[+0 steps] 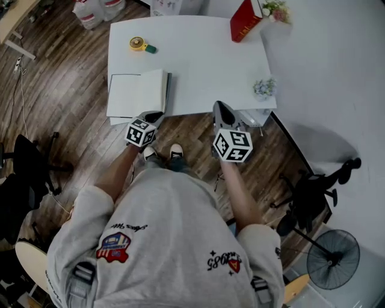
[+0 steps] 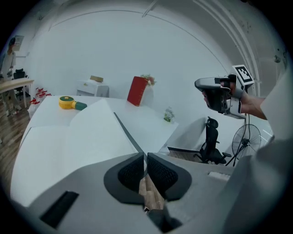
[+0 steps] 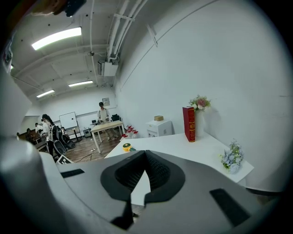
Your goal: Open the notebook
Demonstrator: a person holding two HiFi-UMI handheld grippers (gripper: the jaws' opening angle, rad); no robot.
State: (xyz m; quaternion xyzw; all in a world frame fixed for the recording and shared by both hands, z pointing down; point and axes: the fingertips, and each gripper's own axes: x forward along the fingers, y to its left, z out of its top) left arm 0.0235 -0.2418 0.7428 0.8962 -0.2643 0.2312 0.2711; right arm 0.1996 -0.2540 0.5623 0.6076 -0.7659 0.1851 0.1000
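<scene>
The notebook [image 1: 138, 93] lies open on the front left part of the white table [image 1: 204, 66], blank white pages up and a dark cover edge along its right side. My left gripper [image 1: 153, 115] is shut and empty, its tips at the table's front edge just below the notebook's right corner. In the left gripper view the white pages of the notebook [image 2: 87, 132] spread ahead of the closed left gripper [image 2: 144, 157]. My right gripper [image 1: 221, 108] is shut too, holding nothing, near the front edge further right, well apart from the notebook. Its jaws meet in the right gripper view [image 3: 145, 156].
A yellow tape measure [image 1: 138, 43] lies at the table's back left. A red book [image 1: 245, 21] stands by a flower vase [image 1: 277, 10] at the back right, and a small flower bunch [image 1: 264, 88] sits near the right edge. A black office chair [image 1: 313, 192] and a fan [image 1: 332, 258] stand to the right.
</scene>
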